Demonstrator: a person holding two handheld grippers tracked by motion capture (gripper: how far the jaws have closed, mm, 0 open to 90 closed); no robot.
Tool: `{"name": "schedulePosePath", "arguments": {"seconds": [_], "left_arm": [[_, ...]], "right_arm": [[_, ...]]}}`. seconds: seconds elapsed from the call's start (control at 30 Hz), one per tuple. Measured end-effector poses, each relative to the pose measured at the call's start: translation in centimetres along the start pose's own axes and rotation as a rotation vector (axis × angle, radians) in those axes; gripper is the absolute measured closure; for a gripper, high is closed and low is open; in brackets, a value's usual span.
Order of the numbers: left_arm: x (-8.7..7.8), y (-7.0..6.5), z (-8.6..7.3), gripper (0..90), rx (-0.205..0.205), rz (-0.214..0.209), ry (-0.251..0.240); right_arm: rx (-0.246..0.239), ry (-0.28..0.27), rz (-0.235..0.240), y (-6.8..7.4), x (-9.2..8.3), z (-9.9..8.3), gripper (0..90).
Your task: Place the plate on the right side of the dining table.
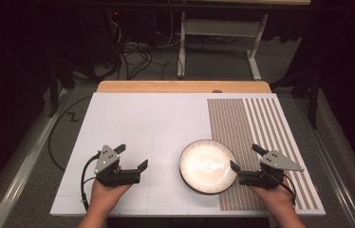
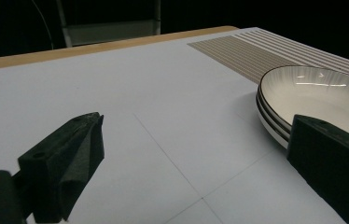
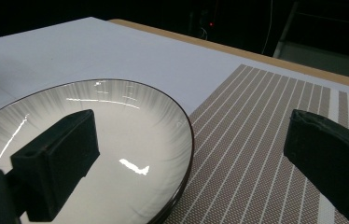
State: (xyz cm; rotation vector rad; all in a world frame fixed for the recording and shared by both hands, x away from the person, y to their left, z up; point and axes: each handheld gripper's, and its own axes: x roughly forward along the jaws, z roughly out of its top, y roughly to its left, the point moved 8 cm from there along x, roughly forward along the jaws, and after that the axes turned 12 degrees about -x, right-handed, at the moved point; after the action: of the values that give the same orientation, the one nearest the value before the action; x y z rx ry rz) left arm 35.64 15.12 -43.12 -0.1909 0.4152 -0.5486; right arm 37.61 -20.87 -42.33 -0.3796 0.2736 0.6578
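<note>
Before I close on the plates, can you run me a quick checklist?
1. Right claw open: ok, jaws stand wide apart.
2. Right claw lined up on the plates: ok, one jaw sits over the near rim, the other over the striped mat.
3. Pads touching the rim: cannot tell.
4. How many plates: the left gripper view shows at least two stacked rims; check you take the one you mean.
5. Left claw out of the way: ok, open, over the bare white sheet, apart from the plates.
6. Plates lying flat, half on the mat: ok.
</note>
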Motion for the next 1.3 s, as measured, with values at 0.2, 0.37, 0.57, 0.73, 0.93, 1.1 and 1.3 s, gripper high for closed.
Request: {"name": "schedulePosePath", "arguments": {"seconds": [0.2,0.37,0.57,0.73,0.93,1.1,1.3], "left_arm": [[0.0,-0.3,0.1,1.1,-0.007,-0.023,0.001],[-0.1,-0.2,0.1,1.1,0.000,-0.010,-0.005],[0.0,-0.2,0.1,1.1,0.000,-0.012,-0.012],[0.0,-0.3,0.0,1.0,0.005,-0.014,-0.012],[-0.1,-0.3,0.1,1.1,-0.001,-0.017,-0.020],[0.0,-0.3,0.1,1.1,-0.002,-0.022,-0.022],[0.0,-0.3,0.1,1.1,-0.004,-0.024,-0.027]], "right_arm": [[-0.004,0.023,0.019,0.4,0.5,0.3,17.4],[0.009,0.028,0.049,0.5,0.5,0.4,35.3],[0.009,0.058,0.080,0.2,0.4,0.0,49.1],[-0.012,0.081,0.098,-0.1,0.2,-0.6,65.0],[-0.005,0.106,0.128,-0.3,-0.1,-1.0,79.6],[0.016,0.157,0.144,-0.2,-0.2,-1.5,89.2],[-0.027,0.228,0.138,0.1,0.0,-1.9,90.0]]}}
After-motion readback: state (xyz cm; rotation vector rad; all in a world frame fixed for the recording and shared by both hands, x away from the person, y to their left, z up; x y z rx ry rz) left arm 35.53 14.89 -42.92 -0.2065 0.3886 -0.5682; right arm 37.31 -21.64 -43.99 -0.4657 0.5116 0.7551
